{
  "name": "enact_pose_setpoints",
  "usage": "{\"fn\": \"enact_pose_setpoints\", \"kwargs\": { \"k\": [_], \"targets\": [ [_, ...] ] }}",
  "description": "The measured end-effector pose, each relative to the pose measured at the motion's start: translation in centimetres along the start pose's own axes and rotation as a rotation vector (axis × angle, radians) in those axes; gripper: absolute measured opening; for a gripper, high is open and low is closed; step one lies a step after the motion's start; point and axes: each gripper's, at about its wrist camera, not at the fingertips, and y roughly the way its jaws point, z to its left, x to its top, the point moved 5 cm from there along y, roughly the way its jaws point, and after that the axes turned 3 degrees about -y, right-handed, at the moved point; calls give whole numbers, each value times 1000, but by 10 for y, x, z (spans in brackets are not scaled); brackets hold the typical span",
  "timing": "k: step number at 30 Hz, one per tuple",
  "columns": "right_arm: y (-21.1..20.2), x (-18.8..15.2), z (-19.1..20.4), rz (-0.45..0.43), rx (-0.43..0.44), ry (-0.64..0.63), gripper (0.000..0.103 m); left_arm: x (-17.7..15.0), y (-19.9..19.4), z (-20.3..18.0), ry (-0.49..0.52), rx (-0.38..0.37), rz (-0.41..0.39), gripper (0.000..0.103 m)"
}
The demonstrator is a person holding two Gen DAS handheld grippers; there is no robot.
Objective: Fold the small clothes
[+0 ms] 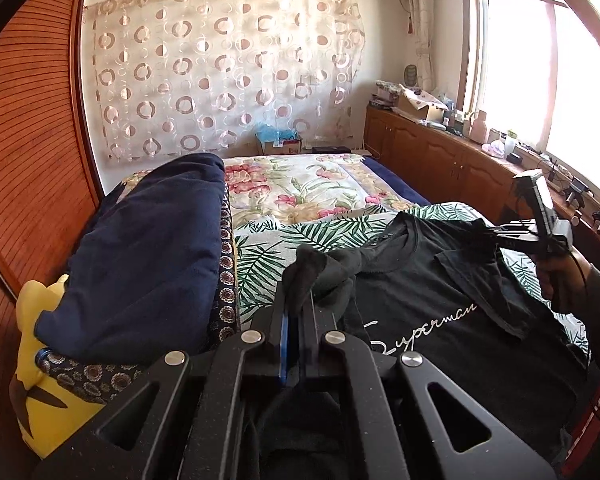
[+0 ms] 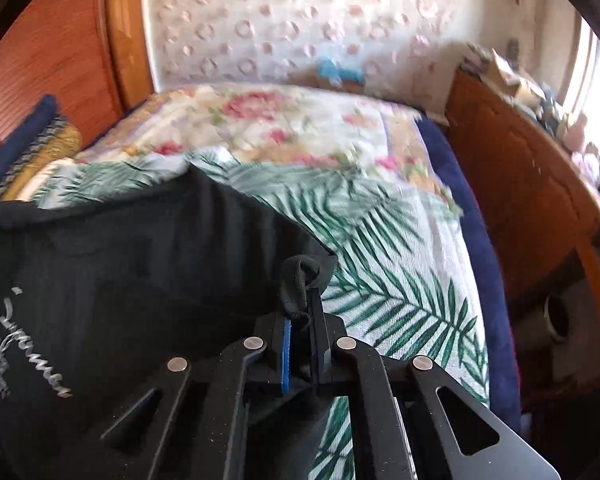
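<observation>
Jaws of left gripper and right gripper each clamp bunched cloth of black T-shirt: light, limp; best held at edges.

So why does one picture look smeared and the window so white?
Right wrist view: motion blur smears the floral bedspread and patterned curtain, though the gripper stays sharp. Left wrist view: crisp, but the window is blown out by daylight; fisheye bends the wooden panel.
</observation>
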Motion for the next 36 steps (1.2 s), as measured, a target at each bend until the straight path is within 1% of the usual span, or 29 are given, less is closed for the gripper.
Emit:
{"fn": "enact_pose_setpoints", "kwargs": {
  "k": [3,6,10,14,16,19,21,24,26,29,31,34,36],
  "targets": [
    [-48,3,8,-105,42,8,6,-3,-24,-1,3,-15,-40,4],
    [-102,-6,22,-191,68,-21,6,-10,-43,4,-12,-14,-62,4],
    [-160,-37,40,-219,83,-78,6,-26,-75,17,-53,-26,-84,4],
    [-206,-72,51,-241,96,-91,6,-50,-107,33,-101,-30,-97,4],
    [-227,-95,50,-239,107,-79,6,-68,-122,39,-133,-24,-99,4],
    [-244,-113,49,-225,110,-66,6,-91,-136,42,-157,-19,-92,4],
    [-255,-127,49,-205,101,-71,6,-100,-140,45,-161,-7,-83,4],
    [-271,-137,47,-179,89,-79,6,-113,-149,46,-147,6,-62,4],
    [-282,-138,47,-175,91,-77,6,-118,-155,44,-138,13,-57,4],
    [-304,-146,53,-164,93,-84,6,-125,-160,43,-130,32,-41,4],
    [-306,-156,53,-140,97,-76,6,-134,-153,48,-123,56,-8,4],
    [-299,-173,50,-91,109,-30,6,-150,-139,52,-144,42,35,4],
    [-288,-187,50,-48,114,-15,6,-159,-135,49,-137,43,54,4]
  ]
}}
